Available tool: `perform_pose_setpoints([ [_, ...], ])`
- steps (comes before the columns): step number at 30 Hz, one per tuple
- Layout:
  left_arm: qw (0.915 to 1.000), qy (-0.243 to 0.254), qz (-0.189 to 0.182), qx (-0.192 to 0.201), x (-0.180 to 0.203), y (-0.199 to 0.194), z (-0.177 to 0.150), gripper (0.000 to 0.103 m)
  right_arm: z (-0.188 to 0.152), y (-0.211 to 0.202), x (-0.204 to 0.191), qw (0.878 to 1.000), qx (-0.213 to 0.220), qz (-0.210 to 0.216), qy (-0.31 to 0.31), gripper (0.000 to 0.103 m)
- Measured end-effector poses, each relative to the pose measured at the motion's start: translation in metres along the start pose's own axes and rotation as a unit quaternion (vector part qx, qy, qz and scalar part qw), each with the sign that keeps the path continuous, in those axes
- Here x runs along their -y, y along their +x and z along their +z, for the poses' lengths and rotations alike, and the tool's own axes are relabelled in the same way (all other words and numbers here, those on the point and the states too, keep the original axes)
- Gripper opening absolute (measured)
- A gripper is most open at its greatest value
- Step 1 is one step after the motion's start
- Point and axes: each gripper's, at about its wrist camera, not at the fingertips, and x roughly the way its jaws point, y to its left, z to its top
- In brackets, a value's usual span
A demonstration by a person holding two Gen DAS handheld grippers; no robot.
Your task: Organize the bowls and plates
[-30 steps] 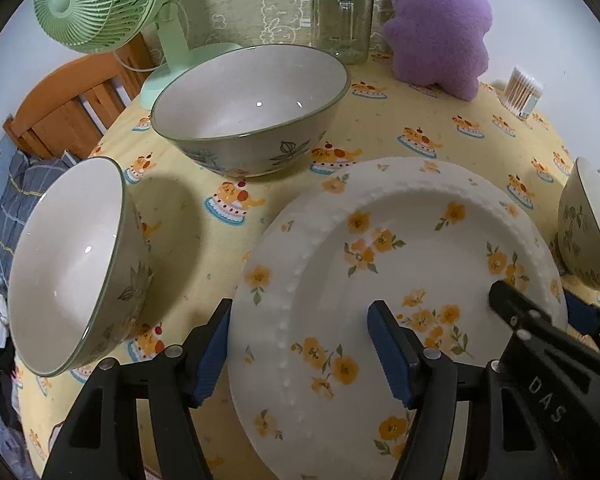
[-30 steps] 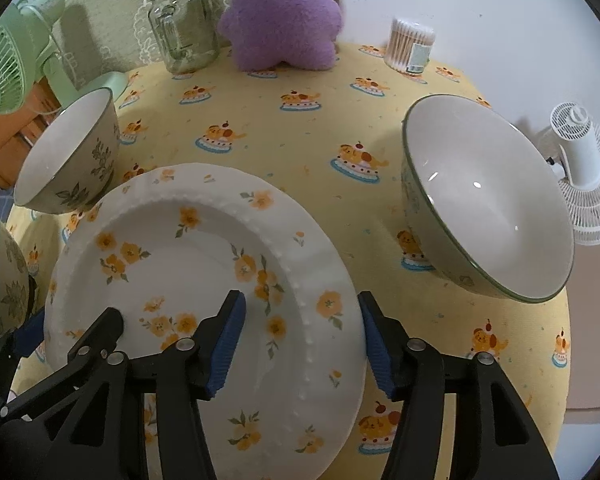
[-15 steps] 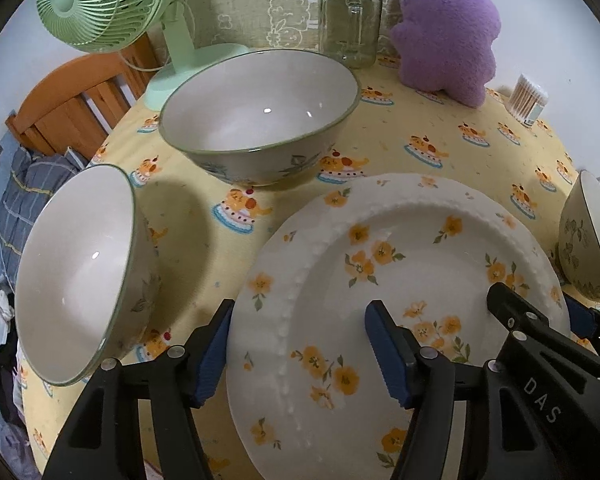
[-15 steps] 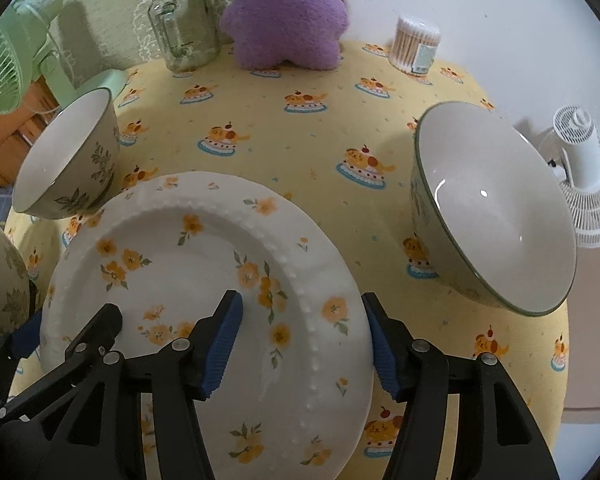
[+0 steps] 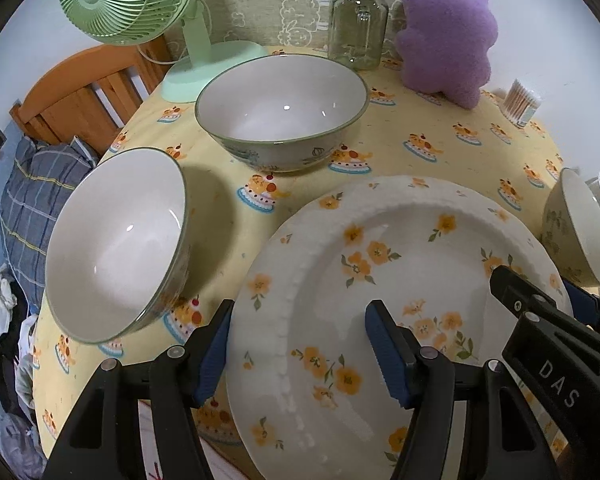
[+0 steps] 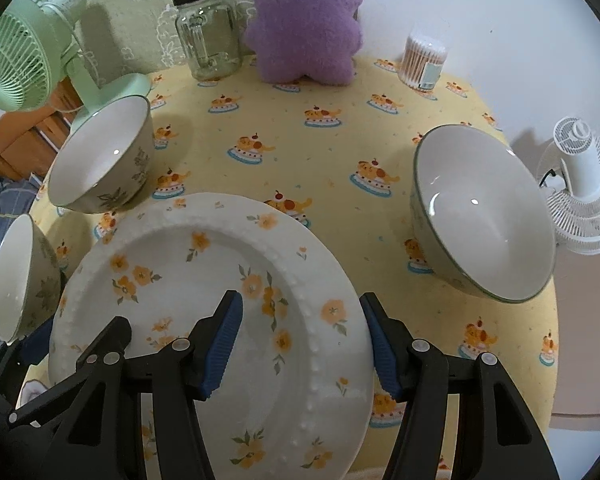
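The floral plate sits on the worktop under its yellow cake-print cloth, at the near edge, and both claws straddle its rim.

The left claw stands wide open. Its left blue pad hangs just outside the plate's left rim and its right pad is over the plate's well (whether either pad touches the china cannot be told). It grips nothing.

The right claw is likewise spread wide. Its left pad is over the plate's inner slope and its right pad is just outside the right rim. Nothing is clamped between them.

Taking the plate as the landmark, one green-rimmed bowl stands behind it toward the left. A second bowl sits just beside its left edge. A third bowl stands apart on its right.

Further behind the plate, along the wall, are a green desk fan, a lidded glass jar, a purple plush toy and a tub of cotton swabs. A white fan stands beyond the right-hand bowl, off the worktop's edge.
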Motion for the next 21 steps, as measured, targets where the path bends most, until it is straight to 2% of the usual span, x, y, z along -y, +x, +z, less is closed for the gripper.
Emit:
perform_pose_setpoints([
  [9,0.9995,0.018,-0.02,0.019,0.003,-0.028,-0.013,0.065,-0.016,-0.031,0.007,1.0,0.015,-0.012,0.01,0.064],
  [21,0.9967,0.051,-0.049,0.039,0.004,-0.065,-0.047,0.065,-0.061,-0.074,0.017,0.998,0.026,-0.04,0.039,0.064],
])
